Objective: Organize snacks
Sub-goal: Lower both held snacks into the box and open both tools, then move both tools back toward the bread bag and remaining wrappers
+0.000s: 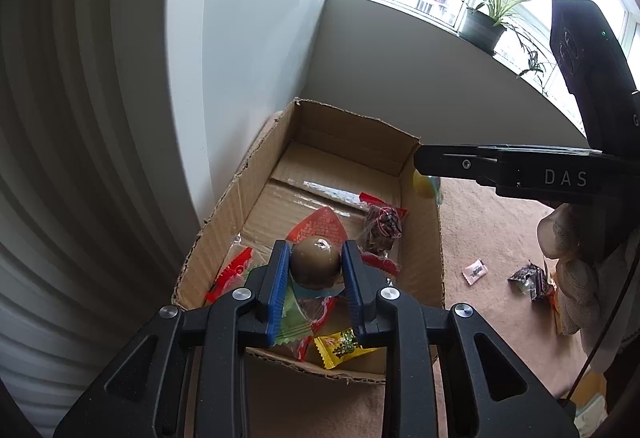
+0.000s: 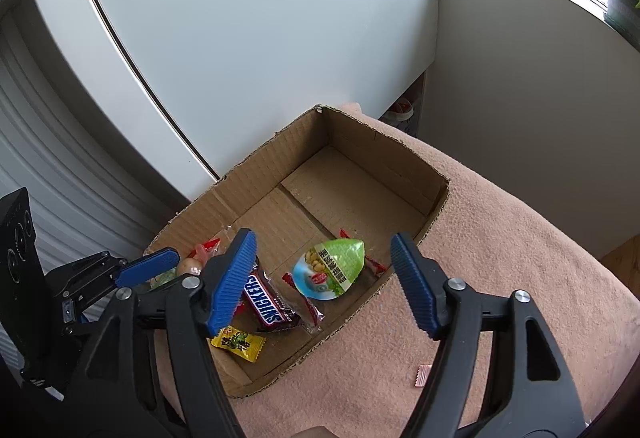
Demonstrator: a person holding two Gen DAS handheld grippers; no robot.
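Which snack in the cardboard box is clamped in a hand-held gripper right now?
The round brown vacuum-packed egg, pinched between the left hand-held gripper pads above the brown cardboard box. The other wrapped snacks lie loose on the box floor.

"SNICKERS" on the bar (image 2: pixel 267 304); "DAS" on right tongs (image 1: pixel 424 163)

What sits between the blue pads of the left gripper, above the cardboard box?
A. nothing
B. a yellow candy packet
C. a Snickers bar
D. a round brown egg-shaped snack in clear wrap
D: the left gripper has its blue pads against a round brown egg-shaped snack over the cardboard box.
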